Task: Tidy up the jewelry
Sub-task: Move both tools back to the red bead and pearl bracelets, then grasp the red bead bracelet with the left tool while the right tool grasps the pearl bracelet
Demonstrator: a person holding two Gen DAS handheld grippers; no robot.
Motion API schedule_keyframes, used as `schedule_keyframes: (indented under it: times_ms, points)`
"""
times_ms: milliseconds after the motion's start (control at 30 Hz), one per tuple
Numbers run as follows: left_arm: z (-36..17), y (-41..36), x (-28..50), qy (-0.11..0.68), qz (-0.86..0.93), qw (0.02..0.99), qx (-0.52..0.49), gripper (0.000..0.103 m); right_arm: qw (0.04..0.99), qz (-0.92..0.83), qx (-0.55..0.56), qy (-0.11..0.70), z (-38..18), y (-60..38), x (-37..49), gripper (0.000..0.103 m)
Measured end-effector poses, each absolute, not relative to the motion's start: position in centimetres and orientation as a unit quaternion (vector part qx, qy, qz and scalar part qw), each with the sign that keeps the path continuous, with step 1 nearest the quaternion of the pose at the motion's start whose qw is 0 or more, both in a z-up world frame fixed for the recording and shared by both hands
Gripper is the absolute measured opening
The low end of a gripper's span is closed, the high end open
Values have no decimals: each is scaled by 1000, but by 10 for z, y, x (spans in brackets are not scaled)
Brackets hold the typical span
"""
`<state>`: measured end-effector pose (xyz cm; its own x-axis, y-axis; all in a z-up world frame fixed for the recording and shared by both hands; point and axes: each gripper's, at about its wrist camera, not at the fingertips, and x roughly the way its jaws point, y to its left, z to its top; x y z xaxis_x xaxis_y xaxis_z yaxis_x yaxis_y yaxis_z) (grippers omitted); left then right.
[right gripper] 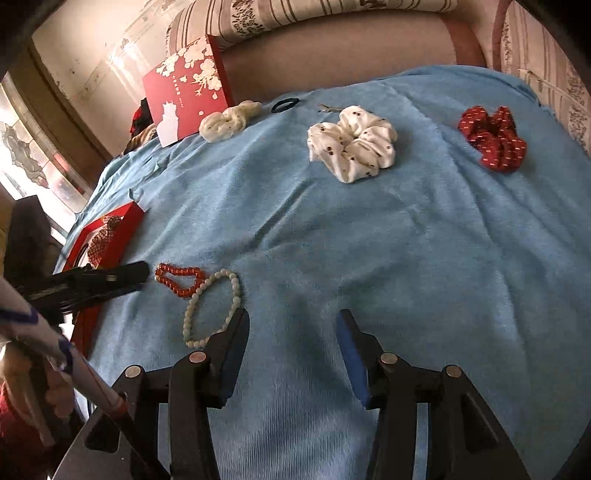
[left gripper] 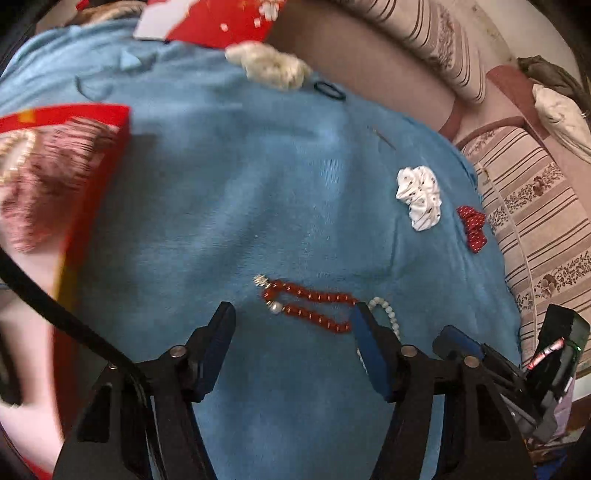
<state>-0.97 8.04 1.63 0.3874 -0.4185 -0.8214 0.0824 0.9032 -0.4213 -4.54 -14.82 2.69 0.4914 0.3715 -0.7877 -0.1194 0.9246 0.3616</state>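
Note:
A red bead bracelet [left gripper: 308,305] lies on the blue cloth [left gripper: 240,184] just ahead of my open left gripper [left gripper: 293,314]. A white bead bracelet [left gripper: 386,312] touches it, partly hidden behind my right finger. In the right wrist view the red bracelet [right gripper: 179,279] and white bracelet [right gripper: 212,306] lie left of my open, empty right gripper [right gripper: 293,321]; the left gripper [right gripper: 110,278] reaches in beside them. An open red box [left gripper: 55,177] holding a patterned scrunchie and pearls sits at left; it also shows in the right wrist view [right gripper: 103,236].
A white dotted scrunchie [right gripper: 352,142], a red scrunchie [right gripper: 493,138], a cream scrunchie [right gripper: 227,120], a black hair tie [right gripper: 284,104] and a hair clip [right gripper: 330,108] lie farther back. The red box lid [right gripper: 188,88] leans against the striped sofa back [right gripper: 332,14].

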Motion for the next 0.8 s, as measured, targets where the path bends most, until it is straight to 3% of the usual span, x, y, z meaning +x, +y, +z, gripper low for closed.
schedule_keyframes:
  times_ms: [167,200,267,333,467,533,667,733,800]
  points:
    - [16,60,-2,521,-160,832,-100,64,857,169,93,477,22,-126,-38,53]
    - [16,53,-2,518,-163,837,-77,60,859,172,80,475,21,-120,-37,53]
    - [16,50,-1,514,-160,841,-42,40,864,173,57,470,20,-109,-37,53]
    - [17,55,1,516,-170,838,-48,8,868,167,36,466,18,-100,-37,53]
    - [17,77,-2,523,-164,833,-78,7,873,160,4,461,17,-86,-36,52]
    - [14,84,-8,525,-165,831,-83,7,876,153,-19,458,15,-78,-37,44]
    - [14,88,-13,528,-172,826,-93,7,877,145,-45,455,17,-72,-39,12]
    - [13,84,-9,530,-177,824,-98,8,874,144,-28,463,17,-80,-38,8]
    - [12,81,-3,529,-182,821,-113,16,871,144,-8,469,17,-86,-38,6]
